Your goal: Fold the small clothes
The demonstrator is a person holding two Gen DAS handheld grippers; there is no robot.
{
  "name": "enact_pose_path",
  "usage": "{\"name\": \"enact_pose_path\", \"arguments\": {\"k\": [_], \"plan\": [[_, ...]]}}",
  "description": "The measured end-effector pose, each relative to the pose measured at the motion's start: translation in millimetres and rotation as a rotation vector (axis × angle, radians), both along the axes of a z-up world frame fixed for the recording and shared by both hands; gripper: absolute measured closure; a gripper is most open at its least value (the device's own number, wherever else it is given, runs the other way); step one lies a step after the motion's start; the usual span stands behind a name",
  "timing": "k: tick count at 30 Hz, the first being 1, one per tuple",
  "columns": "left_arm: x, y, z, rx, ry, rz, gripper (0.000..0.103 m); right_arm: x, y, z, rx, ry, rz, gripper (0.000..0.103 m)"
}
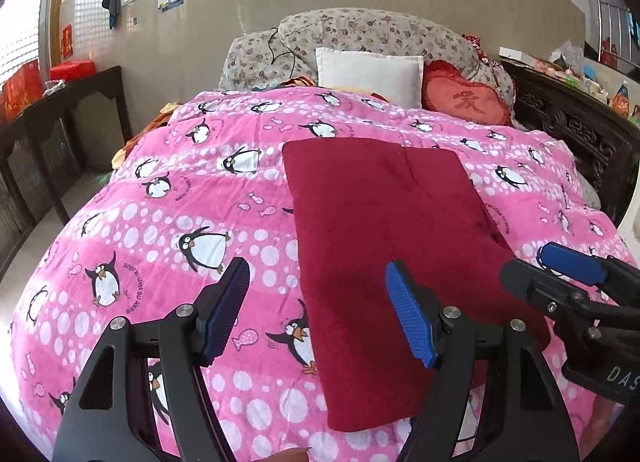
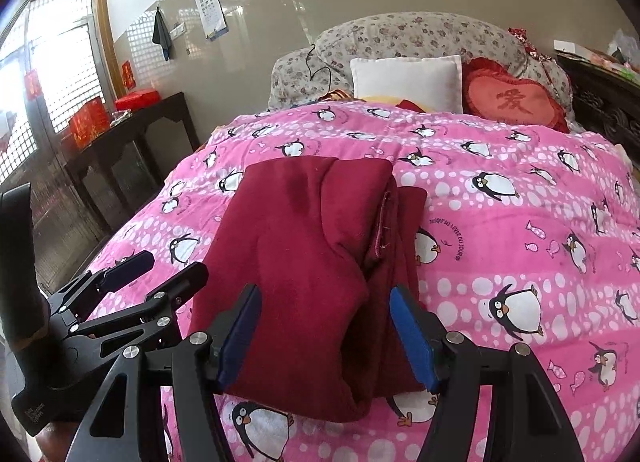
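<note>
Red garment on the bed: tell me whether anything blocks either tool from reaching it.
Nothing visible blocks them. The red garment lies folded on the pink penguin quilt. The right tool hangs open directly over its near end, and the left tool is open over its left edge.

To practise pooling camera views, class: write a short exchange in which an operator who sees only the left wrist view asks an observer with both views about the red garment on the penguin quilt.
Operator: In my view the red garment looks like one flat sheet. Is it?
Observer: No. The right wrist view shows stacked layers, with a pale hem peeking out along the right side.
Operator: I only glimpse the right claw. How does it stand?
Observer: It is open, and the garment's near end shows between its fingers.
</note>
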State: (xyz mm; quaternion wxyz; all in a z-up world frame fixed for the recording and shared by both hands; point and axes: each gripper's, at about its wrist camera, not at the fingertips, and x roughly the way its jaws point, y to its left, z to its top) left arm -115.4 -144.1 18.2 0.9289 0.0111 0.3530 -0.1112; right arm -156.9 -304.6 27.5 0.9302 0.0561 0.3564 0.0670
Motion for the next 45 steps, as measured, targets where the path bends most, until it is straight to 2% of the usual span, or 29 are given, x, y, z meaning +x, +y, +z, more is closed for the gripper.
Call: {"name": "enact_pose_path", "arguments": {"k": [19,45], "plan": [[-7.2,-7.9,10.5,0.018,-0.043,0.007,0.032,-4.1,-8.8,6.0,0.021,-0.025,0.014,0.039],[-4.2,-12.4,8.1,0.000,-0.041,0.006,0.032,4.1,-4.2,-0.7,0.029,-0.005,0.036,0.039]]}}
